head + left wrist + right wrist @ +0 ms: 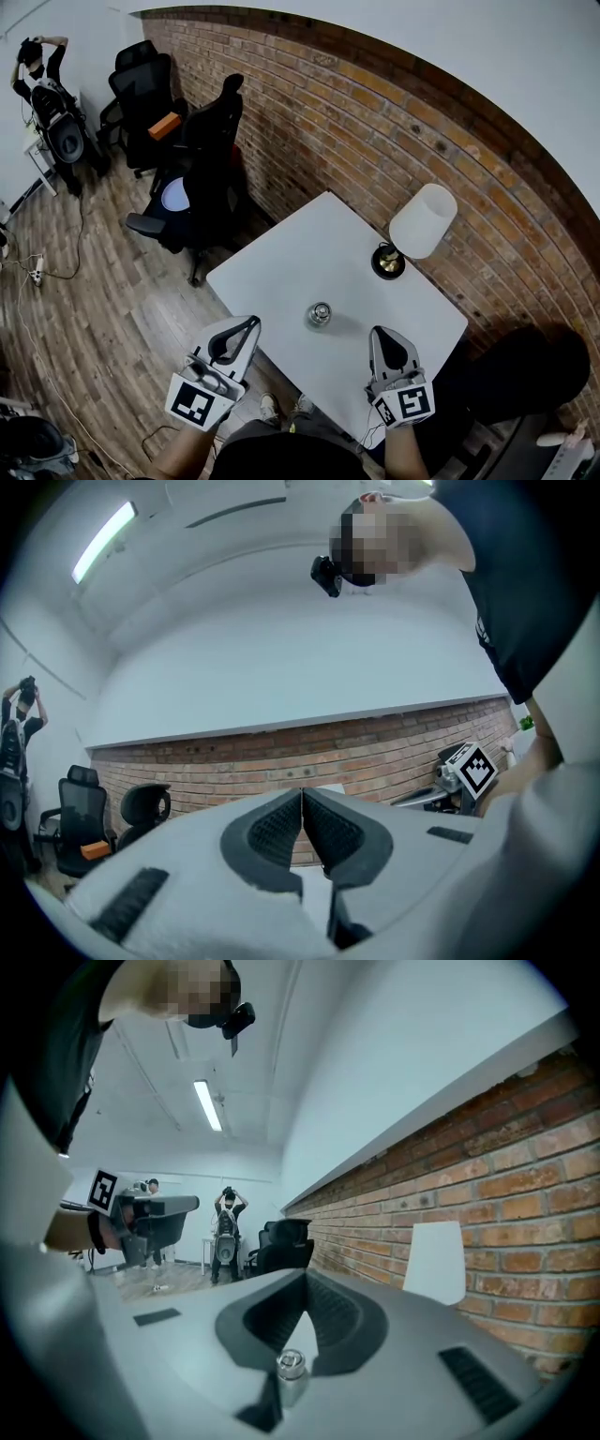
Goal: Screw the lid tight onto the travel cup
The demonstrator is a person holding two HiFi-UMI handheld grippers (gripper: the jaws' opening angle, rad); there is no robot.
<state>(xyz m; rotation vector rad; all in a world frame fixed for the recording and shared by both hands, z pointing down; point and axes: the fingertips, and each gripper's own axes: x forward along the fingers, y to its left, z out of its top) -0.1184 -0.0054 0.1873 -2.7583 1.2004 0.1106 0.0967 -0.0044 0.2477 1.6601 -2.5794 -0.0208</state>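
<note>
- Left gripper [248, 326]: jaws pressed together, nothing between them. The left gripper view shows the ribbed pads meeting edge to edge [302, 797] with only brick wall [394, 752] beyond.
- Right gripper [384, 336]: jaws also closed to the tip [306, 1281] and pinching nothing.
- Travel cup [320, 315]: stands upright on the white table [309, 248], near the front edge, ahead of and between the two grippers, apart from both.
- In the right gripper view a small silvery cylinder [291, 1371] shows low in the slot under the jaws. It is probably the same cup beyond them, and it is not gripped.
- Lid: something cap-like seems to sit on top of the cup. Whether it is threaded down or just resting there is too small to tell.
- White-shaded lamp [424, 220] stands at the far side of the table, well apart from the cup and no obstacle.
- Step, as a judgement: no tightening is under way. Both tools are off the table and off the cup, so this is either before the approach or after the job.
- Next move, if the lid is loose: open both sets of jaws and lower them. One clamps the cup body so it can't spin or tip, and the other pinches the lid rim squarely and twists until it stops.
</note>
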